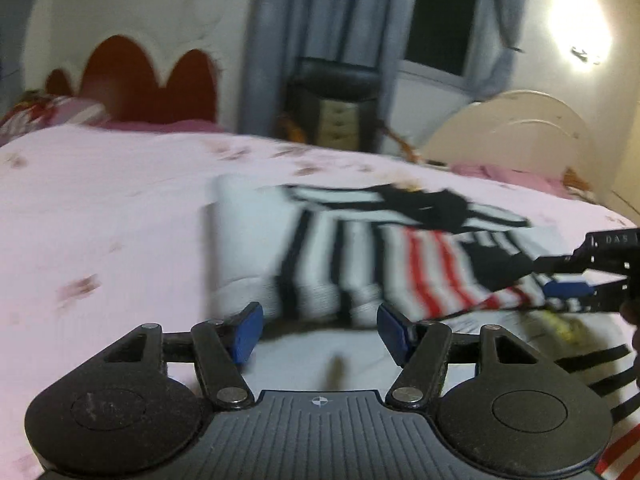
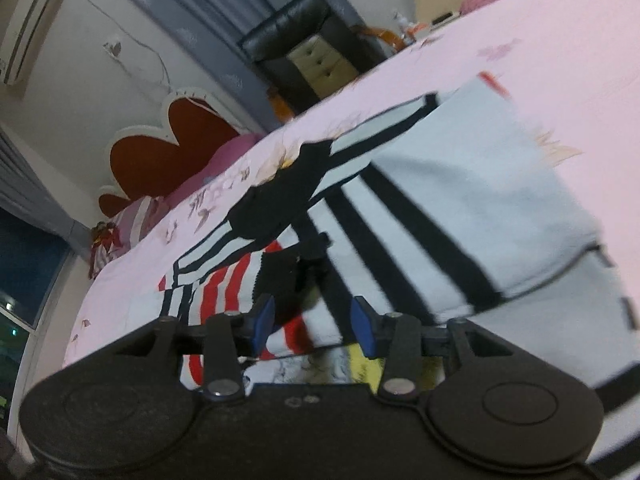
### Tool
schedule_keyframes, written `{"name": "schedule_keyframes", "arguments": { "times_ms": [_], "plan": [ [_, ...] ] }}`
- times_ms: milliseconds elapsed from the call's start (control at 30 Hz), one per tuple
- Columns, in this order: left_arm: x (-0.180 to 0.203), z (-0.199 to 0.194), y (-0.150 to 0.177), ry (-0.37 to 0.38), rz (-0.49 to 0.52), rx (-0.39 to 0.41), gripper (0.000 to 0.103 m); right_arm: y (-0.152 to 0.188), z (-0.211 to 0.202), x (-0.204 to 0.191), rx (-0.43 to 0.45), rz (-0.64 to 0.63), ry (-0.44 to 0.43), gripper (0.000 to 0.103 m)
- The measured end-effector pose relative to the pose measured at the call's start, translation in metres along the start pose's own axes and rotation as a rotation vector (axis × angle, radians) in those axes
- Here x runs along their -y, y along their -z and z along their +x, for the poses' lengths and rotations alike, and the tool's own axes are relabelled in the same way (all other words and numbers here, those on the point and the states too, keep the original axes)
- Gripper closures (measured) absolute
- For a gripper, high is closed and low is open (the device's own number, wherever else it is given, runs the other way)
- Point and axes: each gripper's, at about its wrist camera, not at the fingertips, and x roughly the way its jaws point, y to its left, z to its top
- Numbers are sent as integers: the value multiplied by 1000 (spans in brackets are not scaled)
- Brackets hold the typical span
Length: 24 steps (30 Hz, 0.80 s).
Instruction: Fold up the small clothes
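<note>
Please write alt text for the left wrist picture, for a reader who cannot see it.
A striped shirt, white with black and red bands, lies on a pink bed. The left tool hangs open in front of it, holding nothing. The right tool reaches in from the right edge.

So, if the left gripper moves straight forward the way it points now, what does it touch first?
Most likely the striped garment lying on the pink bedsheet. The left gripper has its jaws open, and the cloth lies directly ahead of them. The picture is blurred, so depth is uncertain.
</note>
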Motion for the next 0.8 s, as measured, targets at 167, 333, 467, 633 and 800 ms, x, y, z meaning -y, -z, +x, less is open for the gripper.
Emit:
{"name": "schedule_keyframes", "arguments": {
  "times_ms": [167, 333, 467, 633, 800],
  "plan": [
    [-24, 24, 13, -97, -1, -54, 39, -3, 29, -24, -5, -106, 53, 78],
    [-25, 49, 8, -72, -30, -27, 40, -2, 35, -47, -14, -234, 104, 92],
    [-22, 57, 4, -63, -9, -31, 54, -5, 24, -52, 19, -290, 114, 96],
    [-24, 55, 10, -57, -7, -44, 54, -16, 10, -33, 44, -183, 93, 74],
    [-22, 58, 10, -60, 2, -42, 54, -12, 25, -20, -14, -119, 63, 65]
  ]
}}
